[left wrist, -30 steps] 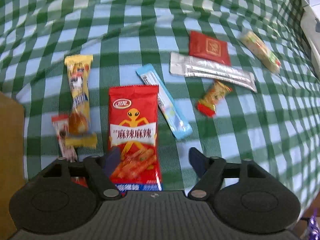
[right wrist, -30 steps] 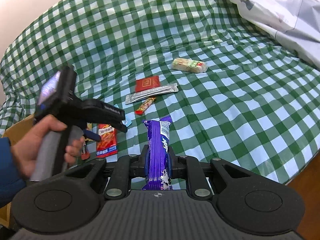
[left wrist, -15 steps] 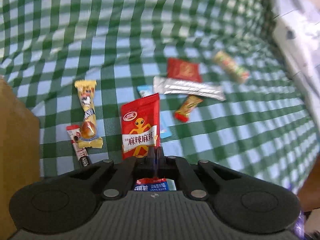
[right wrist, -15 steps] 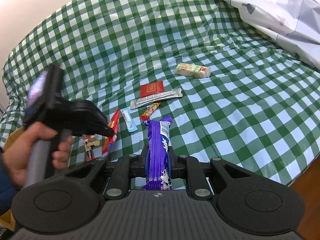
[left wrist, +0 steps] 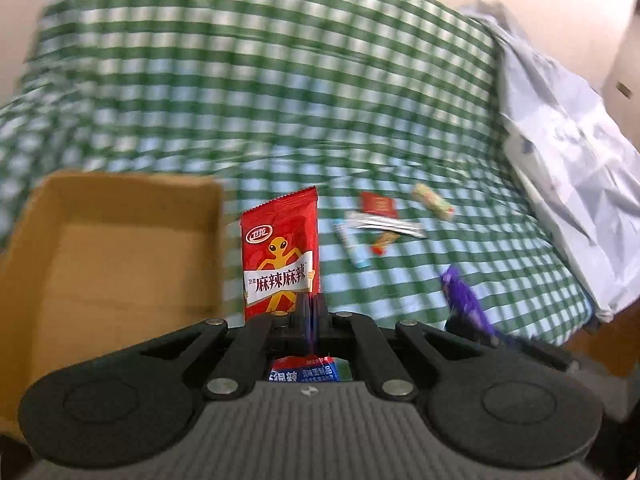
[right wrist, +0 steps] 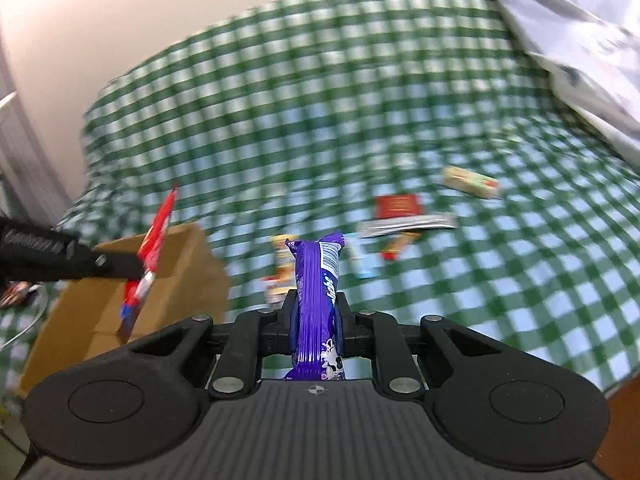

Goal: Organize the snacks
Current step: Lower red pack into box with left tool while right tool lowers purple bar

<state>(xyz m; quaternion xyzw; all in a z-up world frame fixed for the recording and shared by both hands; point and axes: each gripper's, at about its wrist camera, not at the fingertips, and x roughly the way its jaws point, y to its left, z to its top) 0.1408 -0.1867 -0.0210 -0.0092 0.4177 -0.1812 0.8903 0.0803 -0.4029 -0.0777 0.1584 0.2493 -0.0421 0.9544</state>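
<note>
On the green-checked cloth (left wrist: 280,100), the cardboard box (left wrist: 100,248) sits at ten o'clock. Your left gripper (left wrist: 310,308) pinches the red snack packet (left wrist: 280,252), your right gripper (right wrist: 316,312) clamps the purple bar (right wrist: 316,280); release each low over the box.

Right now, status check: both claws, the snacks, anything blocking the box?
Left claw shut on red snack packet. Right claw shut on purple snack bar. Cardboard box open, nothing blocking. More snacks loose on checked cloth.

Motion blur and cut-off edges

Small snacks (left wrist: 380,224) beyond the cardboard box (left wrist: 100,248) smear unreadably; the box's left side leaves frame, and checkered cloth (right wrist: 280,100) blurs.
</note>
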